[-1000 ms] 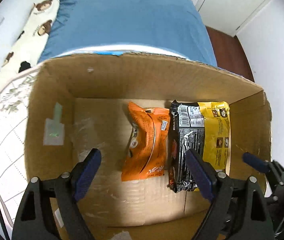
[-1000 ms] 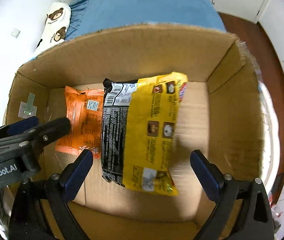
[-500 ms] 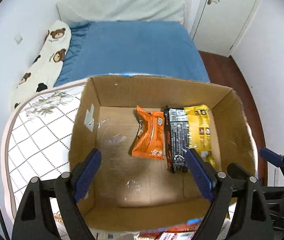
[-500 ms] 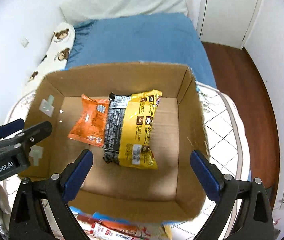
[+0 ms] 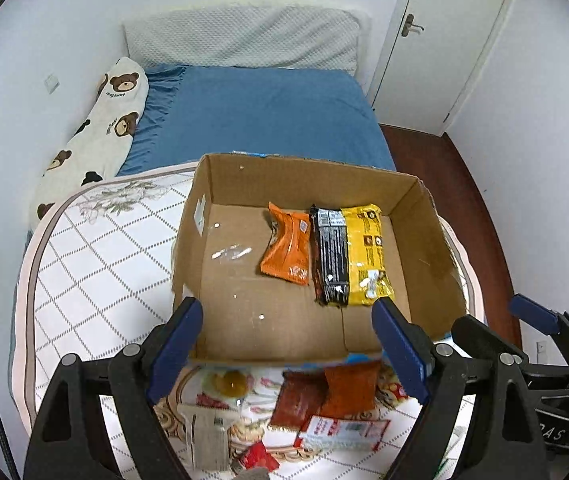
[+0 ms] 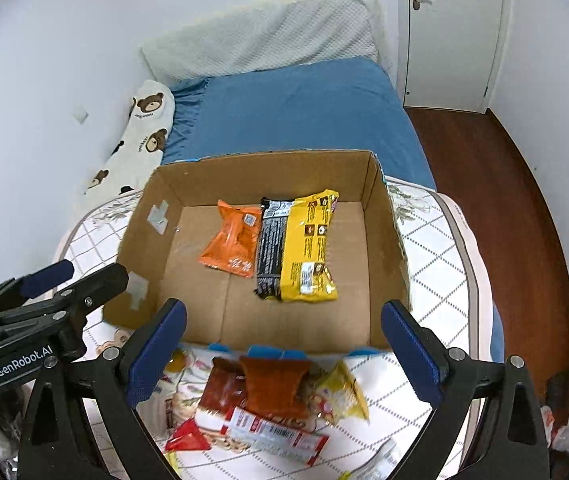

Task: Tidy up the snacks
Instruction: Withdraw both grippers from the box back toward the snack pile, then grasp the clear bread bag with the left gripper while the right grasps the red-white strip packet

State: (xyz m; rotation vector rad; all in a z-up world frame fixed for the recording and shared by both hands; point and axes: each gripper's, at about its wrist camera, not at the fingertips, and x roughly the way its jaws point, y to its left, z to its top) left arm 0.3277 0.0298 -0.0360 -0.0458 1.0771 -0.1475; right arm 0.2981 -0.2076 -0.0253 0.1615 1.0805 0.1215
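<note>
An open cardboard box sits on a white quilted mat. Inside lie an orange snack bag and a yellow-and-black packet, side by side. A pile of loose snacks lies in front of the box: red-brown packets, a small yellow bag and a red-and-white bar. My left gripper is open and empty above the pile. My right gripper is open and empty, also above the pile.
The quilted mat lies at the foot of a bed with a blue sheet. A bear-print pillow runs along the left wall. A wooden floor and a white door are to the right.
Both grippers have pulled back and up out of the box. The box now appears smaller, and the snack pile in front of it has come into view.
</note>
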